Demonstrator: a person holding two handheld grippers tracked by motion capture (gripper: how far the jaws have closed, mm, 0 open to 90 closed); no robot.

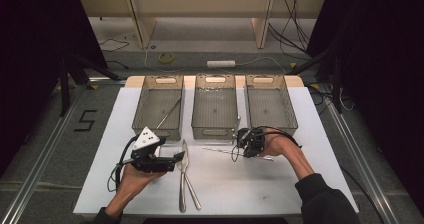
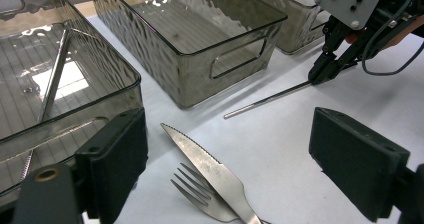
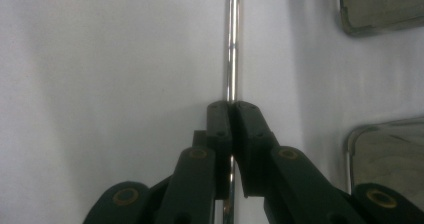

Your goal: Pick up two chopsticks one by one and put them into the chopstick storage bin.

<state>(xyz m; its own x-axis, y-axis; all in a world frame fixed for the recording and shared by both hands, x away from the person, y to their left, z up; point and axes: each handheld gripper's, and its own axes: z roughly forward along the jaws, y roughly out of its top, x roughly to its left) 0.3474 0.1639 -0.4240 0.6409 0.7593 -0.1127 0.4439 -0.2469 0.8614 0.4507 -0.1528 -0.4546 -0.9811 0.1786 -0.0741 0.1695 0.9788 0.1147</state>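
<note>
Nearest the surface's (image 1: 310, 184) front edge, the knife (image 2: 215, 171) and fork (image 2: 197, 194) lay crossed between the left gripper's (image 2: 227, 159) wide-open jaws. Farther back, short of the three bins along the far edge, the right gripper (image 3: 231, 106) had its jaws clamped on the thin metal rod (image 3: 231, 44), which lay flat.

Bins (image 1: 215, 134) block far side; knife (image 1: 184, 159), fork (image 1: 189, 184) clutter centre.

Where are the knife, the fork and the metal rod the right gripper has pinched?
knife (image 2: 210, 166), left gripper view, middle of its blade.
fork (image 2: 192, 189), left gripper view, on its tines.
rod (image 3: 231, 44), right gripper view, bare shaft beyond the jaws.
right gripper (image 3: 232, 105), right gripper view, between its fingertips.
</note>
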